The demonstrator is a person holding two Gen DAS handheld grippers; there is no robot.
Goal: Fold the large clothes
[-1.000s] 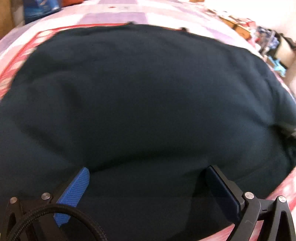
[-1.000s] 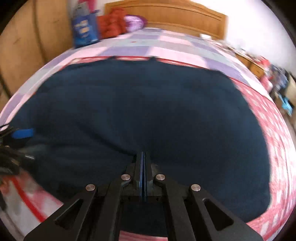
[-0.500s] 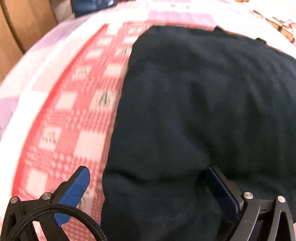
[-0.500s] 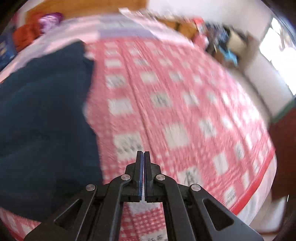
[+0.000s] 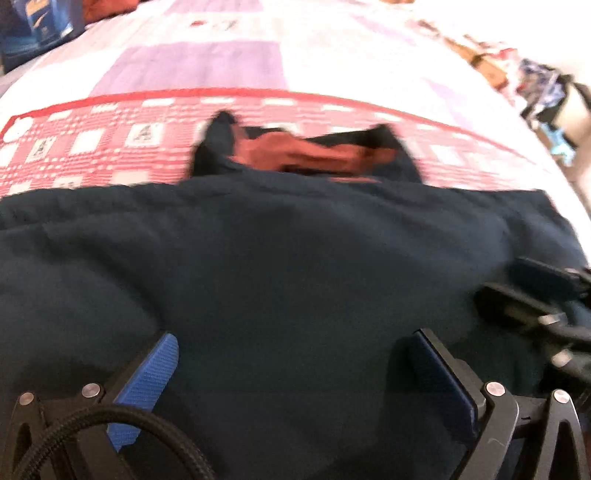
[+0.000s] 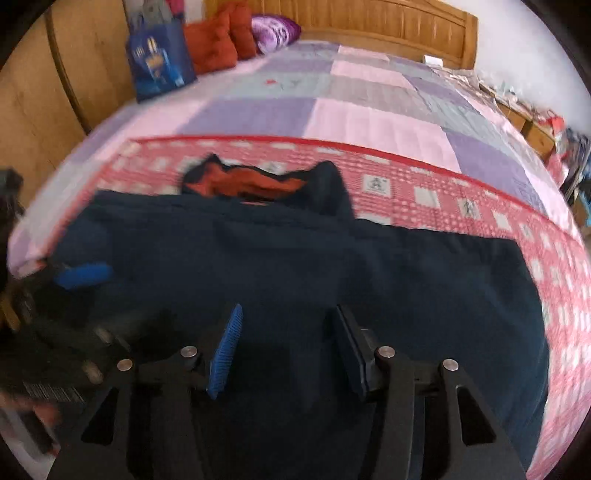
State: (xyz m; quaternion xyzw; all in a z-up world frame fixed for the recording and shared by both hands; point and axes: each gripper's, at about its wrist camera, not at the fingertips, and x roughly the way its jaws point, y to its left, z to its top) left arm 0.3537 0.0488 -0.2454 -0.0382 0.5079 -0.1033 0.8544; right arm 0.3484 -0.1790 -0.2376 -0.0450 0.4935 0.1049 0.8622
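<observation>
A large dark navy garment (image 5: 295, 266) lies folded across the bed, its collar with an orange-red lining (image 5: 306, 153) at the far edge; it also shows in the right wrist view (image 6: 314, 266), collar lining (image 6: 251, 182) at the far edge. My left gripper (image 5: 291, 354) is open and empty just above the near part of the garment. My right gripper (image 6: 288, 332) is open and empty above the garment too. Each gripper shows at the edge of the other's view: the right one (image 5: 532, 306) and the left one (image 6: 81, 275).
The bed has a red-and-white checked cover (image 6: 461, 199) over a purple and pink patchwork sheet (image 6: 351, 107). A blue bag (image 6: 159, 62), red cushions (image 6: 218, 40) and a wooden headboard (image 6: 388, 22) stand at the far end. Clutter (image 5: 546, 96) lies beside the bed at right.
The right gripper has opened; it was shut before. Both views have swung back to face the garment's collar end, and the garment now shows its collar and a folded far edge.
</observation>
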